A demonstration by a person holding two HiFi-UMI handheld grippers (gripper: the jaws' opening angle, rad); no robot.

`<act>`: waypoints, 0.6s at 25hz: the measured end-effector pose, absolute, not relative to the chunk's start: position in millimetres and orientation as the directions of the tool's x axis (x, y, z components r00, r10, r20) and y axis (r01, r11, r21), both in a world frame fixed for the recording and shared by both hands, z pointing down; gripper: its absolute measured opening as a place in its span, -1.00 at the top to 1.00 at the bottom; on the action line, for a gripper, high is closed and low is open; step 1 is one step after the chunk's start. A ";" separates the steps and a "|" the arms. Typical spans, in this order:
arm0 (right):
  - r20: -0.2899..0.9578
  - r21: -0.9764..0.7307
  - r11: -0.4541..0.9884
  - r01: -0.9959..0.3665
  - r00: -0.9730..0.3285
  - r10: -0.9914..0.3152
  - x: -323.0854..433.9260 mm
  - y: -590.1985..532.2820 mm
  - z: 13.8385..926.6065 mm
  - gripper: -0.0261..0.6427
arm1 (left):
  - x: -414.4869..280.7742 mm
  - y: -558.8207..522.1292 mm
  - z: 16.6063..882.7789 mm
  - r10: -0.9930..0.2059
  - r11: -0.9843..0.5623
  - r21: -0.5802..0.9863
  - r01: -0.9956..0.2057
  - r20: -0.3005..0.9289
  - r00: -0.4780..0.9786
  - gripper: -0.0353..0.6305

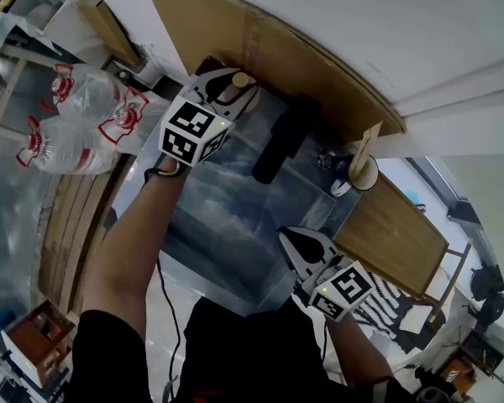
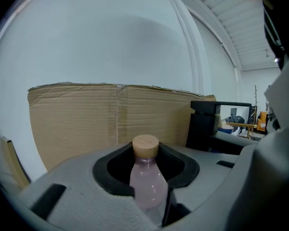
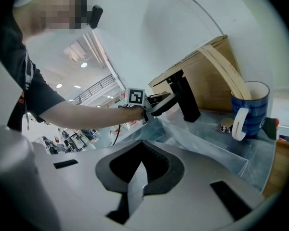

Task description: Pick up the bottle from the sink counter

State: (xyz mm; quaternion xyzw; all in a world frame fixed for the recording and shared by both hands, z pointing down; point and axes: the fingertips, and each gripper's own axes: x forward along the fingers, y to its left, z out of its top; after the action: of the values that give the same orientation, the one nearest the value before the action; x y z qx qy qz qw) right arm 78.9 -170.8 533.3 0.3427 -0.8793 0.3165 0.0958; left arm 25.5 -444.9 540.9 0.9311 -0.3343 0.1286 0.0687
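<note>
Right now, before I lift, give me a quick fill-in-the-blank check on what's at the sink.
1. The left gripper is shut on the bottle, whose cap is made of ____.
2. The faucet is ____ in colour.
3. The sticks stand in a ____ mug.
4. The right gripper holds ____.
Missing words: wood; black; blue; nothing.

Arm outstretched, the left gripper (image 1: 233, 89) clamps the bottle (image 2: 147, 177) far off. Near, the right gripper (image 1: 298, 243) hangs, jaws together.
</note>
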 end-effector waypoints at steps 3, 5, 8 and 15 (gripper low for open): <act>0.376 -0.483 0.573 -0.662 -0.748 -0.547 75.9 -171.5 526.1 0.92 | 20.7 -433.9 531.7 -0.601 -0.771 0.043 -0.635 0.280 0.749 0.46; 0.375 -0.477 0.575 -0.664 -0.746 -0.550 74.4 -171.9 521.1 0.92 | 16.1 -425.5 523.8 -0.599 -0.774 0.043 -0.632 0.275 0.752 0.46; 0.370 -0.465 0.580 -0.669 -0.742 -0.559 71.8 -173.5 514.1 0.92 | 6.2 -412.8 510.5 -0.604 -0.772 0.043 -0.634 0.261 0.753 0.46; 0.349 -0.434 0.592 -0.679 -0.733 -0.584 66.4 -175.0 491.0 0.92 | -20.4 -370.5 478.8 -0.623 -0.758 0.058 -0.649 0.226 0.748 0.46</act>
State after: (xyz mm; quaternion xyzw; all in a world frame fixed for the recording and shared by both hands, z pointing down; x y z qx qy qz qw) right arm 66.4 -175.0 491.0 0.3555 -0.8882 0.2785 0.0847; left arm -20.4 -370.5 478.8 0.9326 -0.3412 0.0970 0.0666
